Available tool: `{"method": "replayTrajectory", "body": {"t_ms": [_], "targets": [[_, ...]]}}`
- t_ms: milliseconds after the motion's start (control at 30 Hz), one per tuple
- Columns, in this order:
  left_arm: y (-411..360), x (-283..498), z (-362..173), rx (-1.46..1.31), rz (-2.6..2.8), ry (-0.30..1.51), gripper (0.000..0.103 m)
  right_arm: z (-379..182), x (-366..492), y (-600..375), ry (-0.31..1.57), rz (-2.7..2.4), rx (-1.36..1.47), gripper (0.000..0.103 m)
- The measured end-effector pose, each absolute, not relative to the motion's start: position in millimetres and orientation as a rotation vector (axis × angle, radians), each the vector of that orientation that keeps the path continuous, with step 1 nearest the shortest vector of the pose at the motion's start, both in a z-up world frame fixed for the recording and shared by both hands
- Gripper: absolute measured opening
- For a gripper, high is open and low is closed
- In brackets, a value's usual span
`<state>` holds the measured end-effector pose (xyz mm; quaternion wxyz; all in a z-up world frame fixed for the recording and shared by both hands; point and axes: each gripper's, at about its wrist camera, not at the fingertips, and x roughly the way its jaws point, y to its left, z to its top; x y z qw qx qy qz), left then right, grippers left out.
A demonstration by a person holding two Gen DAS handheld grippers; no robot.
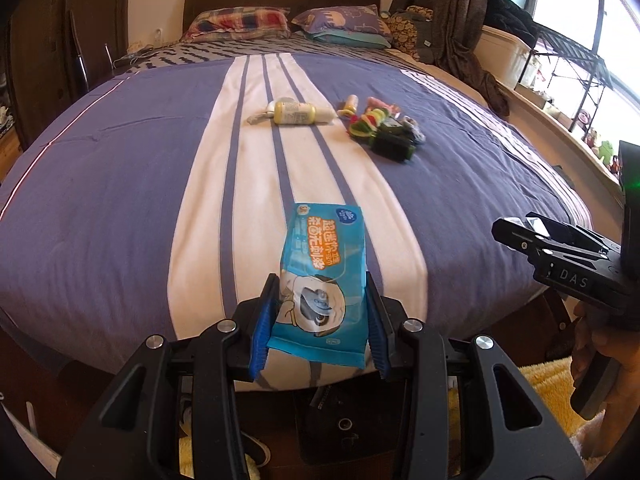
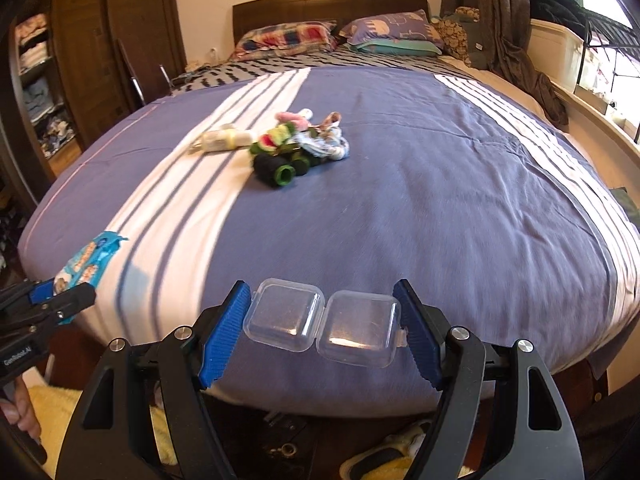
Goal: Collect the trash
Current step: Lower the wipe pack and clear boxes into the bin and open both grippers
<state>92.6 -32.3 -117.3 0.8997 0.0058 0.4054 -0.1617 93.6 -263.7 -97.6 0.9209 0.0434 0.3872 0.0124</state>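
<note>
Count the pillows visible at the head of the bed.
2: a plaid pillow on the left and a purple elephant-print pillow on the right, atop something teal; more may be hidden.

Both cameras sit low at the foot of the bed (image 1: 120,152), close to its near edge, looking forward along their fingers toward the headboard (image 2: 328,4). The left view stands left of the right; both share the bedspread and the pillows (image 1: 240,22).
</note>
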Motion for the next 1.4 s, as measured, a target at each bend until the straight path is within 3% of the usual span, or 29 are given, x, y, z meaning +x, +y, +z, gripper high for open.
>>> {"method": "replayTrajectory", "body": {"t_ms": [500,1400], "targets": [[-36,17,-136,0.035,-0.404,0.868,0.038,-115,23,-237,0.818,0.111,0.114,0.074],[-61,37,-311,0.038,-0.446,1.264,0.038,-265,31,-219,1.137,0.133,0.170,0.074]]}}
